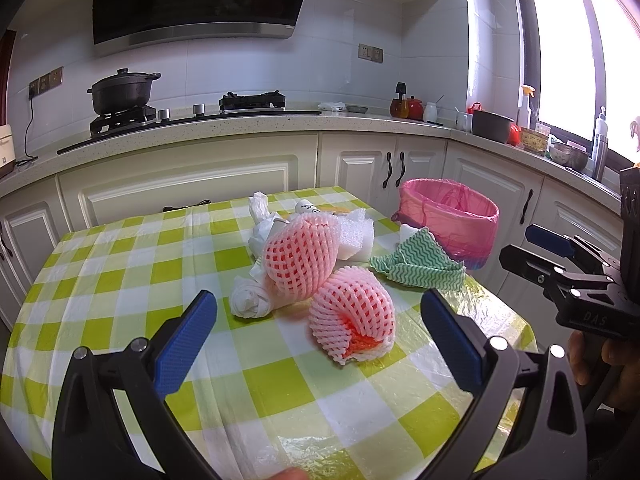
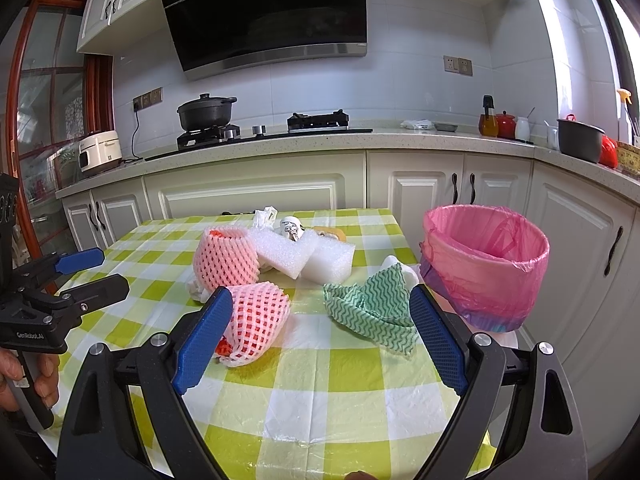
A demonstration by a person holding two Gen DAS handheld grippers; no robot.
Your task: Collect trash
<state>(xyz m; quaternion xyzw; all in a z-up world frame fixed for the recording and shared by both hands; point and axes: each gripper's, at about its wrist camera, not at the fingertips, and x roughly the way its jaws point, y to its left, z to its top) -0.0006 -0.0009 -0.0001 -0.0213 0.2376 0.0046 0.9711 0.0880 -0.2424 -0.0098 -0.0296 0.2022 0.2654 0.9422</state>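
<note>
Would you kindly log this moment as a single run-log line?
left gripper: open, empty | right gripper: open, empty | foam nets, cloth: on table | pink-lined bin: nothing visible inside

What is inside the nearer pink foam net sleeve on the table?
Something orange-red shows through the nearer pink foam net sleeve and at its open end. The mesh covers the rest, so what it is cannot be told.

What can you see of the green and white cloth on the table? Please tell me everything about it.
The cloth is thin, with a green and white zigzag pattern. It lies crumpled and partly folded on the checked tablecloth, one corner raised. It sits just before the pink-lined bin, over something white that peeks out behind it, and apart from the nearer foam net. In the right wrist view it lies between the fingers of the open right tool, which does not touch it.
</note>
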